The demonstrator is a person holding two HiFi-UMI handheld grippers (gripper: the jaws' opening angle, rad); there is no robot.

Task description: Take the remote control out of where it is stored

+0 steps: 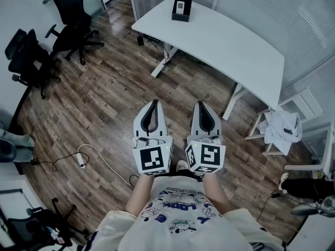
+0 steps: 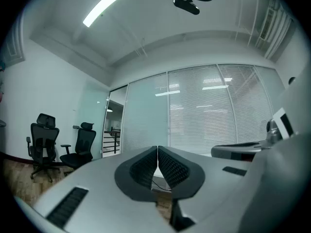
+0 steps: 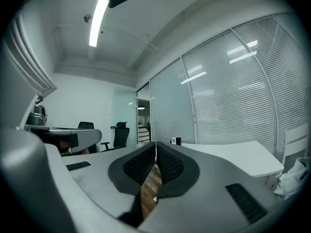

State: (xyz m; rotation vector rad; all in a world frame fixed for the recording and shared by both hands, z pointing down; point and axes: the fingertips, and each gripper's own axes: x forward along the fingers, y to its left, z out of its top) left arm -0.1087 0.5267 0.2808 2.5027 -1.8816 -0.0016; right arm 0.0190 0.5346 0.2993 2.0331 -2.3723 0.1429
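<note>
A black box (image 1: 181, 10) stands on the far end of the white desk (image 1: 220, 41), with a white remote control (image 1: 180, 6) lying in it. The box (image 3: 178, 141) also shows small in the right gripper view, past the jaws. Both grippers are held side by side in front of the person, well short of the desk, over the wooden floor. My left gripper (image 1: 153, 104) is shut with nothing between its pads, and its tips (image 2: 157, 149) meet. My right gripper (image 1: 202, 105) is shut and empty too, its tips (image 3: 155, 146) touching.
Black office chairs (image 1: 73, 20) stand at the left by the wall. A power strip with cable (image 1: 81, 160) lies on the floor to the left. A white chair with cloth (image 1: 280, 127) stands at the right of the desk. Glass walls with blinds run behind the desk.
</note>
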